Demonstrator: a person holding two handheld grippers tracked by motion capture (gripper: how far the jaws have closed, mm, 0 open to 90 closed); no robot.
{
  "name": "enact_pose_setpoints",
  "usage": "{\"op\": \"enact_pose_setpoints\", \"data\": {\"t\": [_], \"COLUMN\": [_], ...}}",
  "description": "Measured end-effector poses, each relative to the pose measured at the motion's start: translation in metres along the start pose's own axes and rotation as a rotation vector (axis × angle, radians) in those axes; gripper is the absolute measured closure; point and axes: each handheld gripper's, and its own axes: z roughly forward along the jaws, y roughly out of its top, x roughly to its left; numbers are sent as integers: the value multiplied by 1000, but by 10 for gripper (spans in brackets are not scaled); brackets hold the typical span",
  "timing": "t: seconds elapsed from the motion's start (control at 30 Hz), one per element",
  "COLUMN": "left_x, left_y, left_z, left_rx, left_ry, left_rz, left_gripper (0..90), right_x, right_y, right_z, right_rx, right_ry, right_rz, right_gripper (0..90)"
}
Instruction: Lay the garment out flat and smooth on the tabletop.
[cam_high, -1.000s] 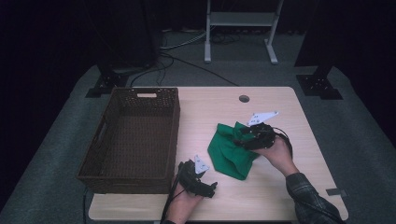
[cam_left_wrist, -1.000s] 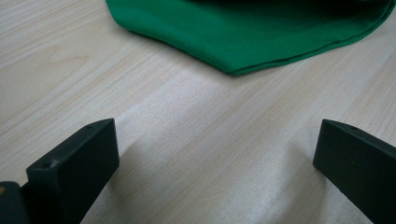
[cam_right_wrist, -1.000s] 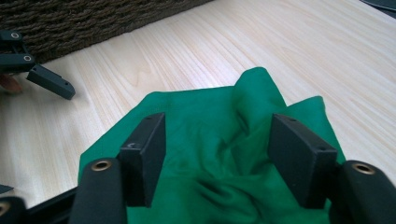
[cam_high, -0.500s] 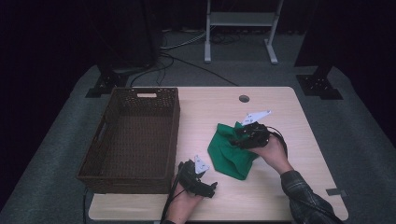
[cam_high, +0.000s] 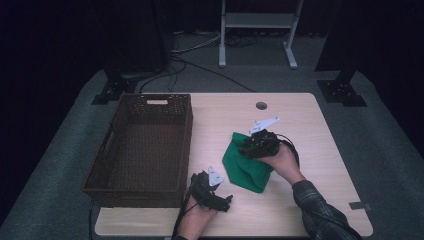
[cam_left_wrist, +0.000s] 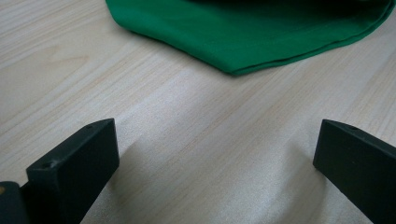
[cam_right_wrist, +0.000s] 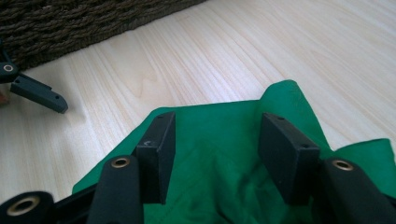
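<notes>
A green cloth (cam_high: 247, 170) lies folded and rumpled on the pale wooden table (cam_high: 310, 120), right of the basket. My right gripper (cam_high: 246, 149) rests low on the cloth's upper edge, pointing left. In the right gripper view its jaws (cam_right_wrist: 219, 149) stand half apart over the green cloth (cam_right_wrist: 289, 100); they have just been closing, with fabric lying between them and no pad pressing on it. My left gripper (cam_high: 225, 200) sits near the table's front edge, open wide on bare wood (cam_left_wrist: 215, 172), and the cloth's folded hem (cam_left_wrist: 252, 37) lies just ahead of it.
A dark wicker basket (cam_high: 187, 135) takes up the table's left side; its wall (cam_right_wrist: 70, 23) is seen in the right gripper view, with a jaw of the left gripper (cam_right_wrist: 39, 95) in front. A round cable hole (cam_high: 261, 105) is at the back.
The right hand has slid left and slightly down onto the cloth, and its jaws have narrowed. The left hand has stayed where it was.
</notes>
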Motion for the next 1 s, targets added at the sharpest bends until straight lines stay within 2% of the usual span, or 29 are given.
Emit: {"op": "enact_pose_setpoints", "data": {"t": [0.3, 0.7, 1.0], "left_x": [0, 0, 0], "left_y": [0, 0, 0], "left_z": [0, 0, 0], "left_rx": [0, -2, 0], "left_ry": [0, 0, 0], "left_rz": [0, 0, 2], "left_gripper": [0, 0, 0], "right_x": [0, 7, 7], "right_y": [3, 8, 9], "right_z": [9, 22, 33], "right_rx": [15, 66, 106], "right_ry": [11, 22, 16], "right_rz": [14, -21, -27], "right_gripper": [490, 601, 626]}}
